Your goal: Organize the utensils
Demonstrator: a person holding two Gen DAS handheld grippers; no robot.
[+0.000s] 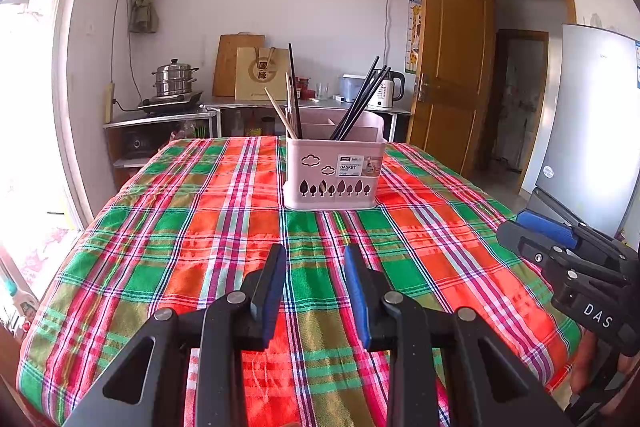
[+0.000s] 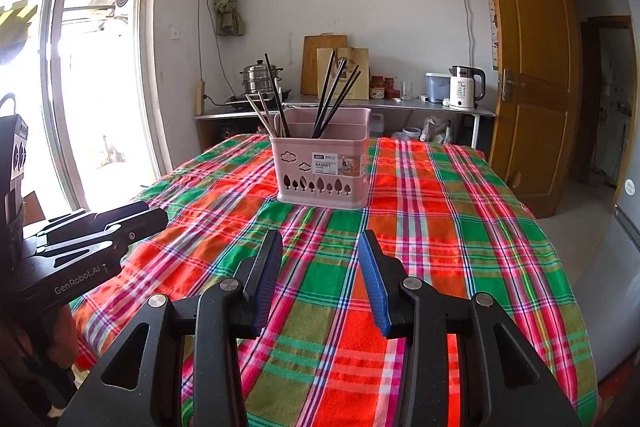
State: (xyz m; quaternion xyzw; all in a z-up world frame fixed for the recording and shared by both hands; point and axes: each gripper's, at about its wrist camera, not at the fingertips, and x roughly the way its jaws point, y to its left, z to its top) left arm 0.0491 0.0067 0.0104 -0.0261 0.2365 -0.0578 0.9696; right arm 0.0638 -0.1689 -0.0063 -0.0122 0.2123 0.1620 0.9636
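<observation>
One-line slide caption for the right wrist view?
Open right gripper faces pink utensil basket of chopsticks on plaid tablecloth.

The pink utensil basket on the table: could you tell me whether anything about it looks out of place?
One black chopstick stands among the pale wooden chopsticks on the left of the pink basket, apart from the black bundle.
</observation>
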